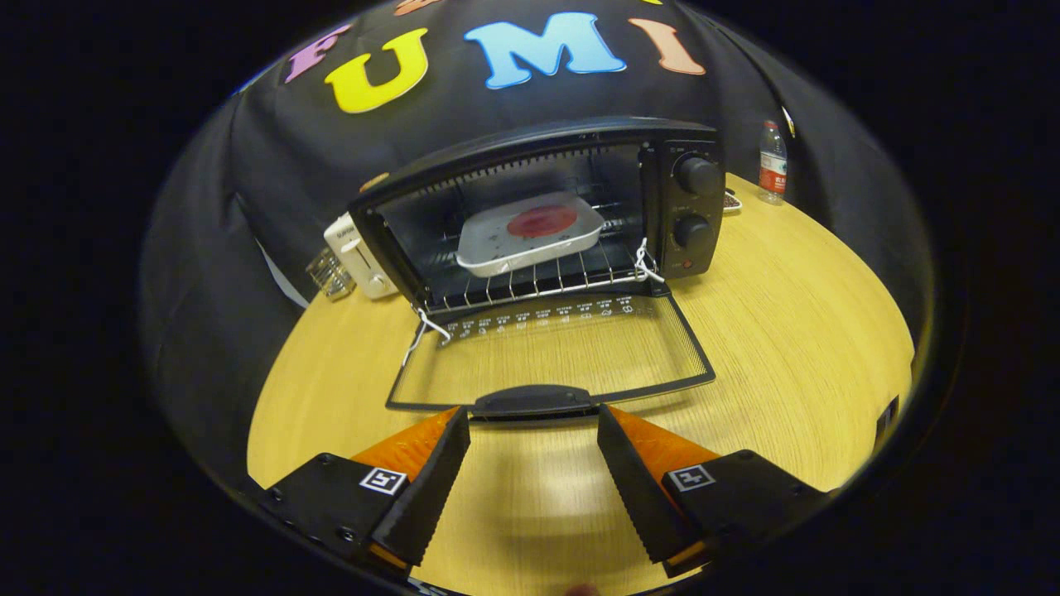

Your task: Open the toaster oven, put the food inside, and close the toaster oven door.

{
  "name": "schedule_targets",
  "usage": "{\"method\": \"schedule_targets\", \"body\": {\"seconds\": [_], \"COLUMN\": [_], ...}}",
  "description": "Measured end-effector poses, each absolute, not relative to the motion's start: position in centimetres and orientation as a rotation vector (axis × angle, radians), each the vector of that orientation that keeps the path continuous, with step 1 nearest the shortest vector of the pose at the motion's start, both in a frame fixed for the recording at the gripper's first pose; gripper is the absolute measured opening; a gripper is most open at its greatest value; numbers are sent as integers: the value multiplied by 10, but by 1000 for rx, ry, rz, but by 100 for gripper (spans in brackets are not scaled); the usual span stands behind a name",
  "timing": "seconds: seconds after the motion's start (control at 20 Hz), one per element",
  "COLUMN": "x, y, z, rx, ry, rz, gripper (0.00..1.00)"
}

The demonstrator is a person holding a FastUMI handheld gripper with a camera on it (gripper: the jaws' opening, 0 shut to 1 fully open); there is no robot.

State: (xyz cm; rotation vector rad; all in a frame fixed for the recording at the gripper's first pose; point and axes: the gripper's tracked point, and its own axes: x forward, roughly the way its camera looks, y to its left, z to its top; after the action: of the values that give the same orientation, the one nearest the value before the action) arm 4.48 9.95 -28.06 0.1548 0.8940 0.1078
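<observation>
I see a glossy black metal toaster oven (pixel 538 211) on a pale smooth woodgrain table (pixel 787 331) — matt ribbed black gripper (pixel 534 430) fingers spread wide, empty.

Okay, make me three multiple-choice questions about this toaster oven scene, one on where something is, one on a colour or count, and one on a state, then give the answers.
1. Where is the white tray with the red food?
A. on the table beside the oven
B. on the rack inside the toaster oven
C. between the jaws

2. How many round knobs are on the oven's control panel?
A. two
B. four
C. one

3. What state is the oven door in?
A. fully shut
B. folded down open
C. half raised

Answers:
1 B, the tray sits on the wire rack in the cavity.
2 A, an upper knob and a lower knob show.
3 B, the door lies flat toward the open, empty gripper, its handle just ahead of the jaws.
</observation>
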Motion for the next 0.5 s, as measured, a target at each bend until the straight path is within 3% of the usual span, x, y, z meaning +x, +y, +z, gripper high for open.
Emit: {"method": "schedule_targets", "body": {"seconds": [0.5], "x": [42], "y": [98], "z": [-322], "rx": [24], "ry": [1014], "rz": [100], "gripper": [99]}}
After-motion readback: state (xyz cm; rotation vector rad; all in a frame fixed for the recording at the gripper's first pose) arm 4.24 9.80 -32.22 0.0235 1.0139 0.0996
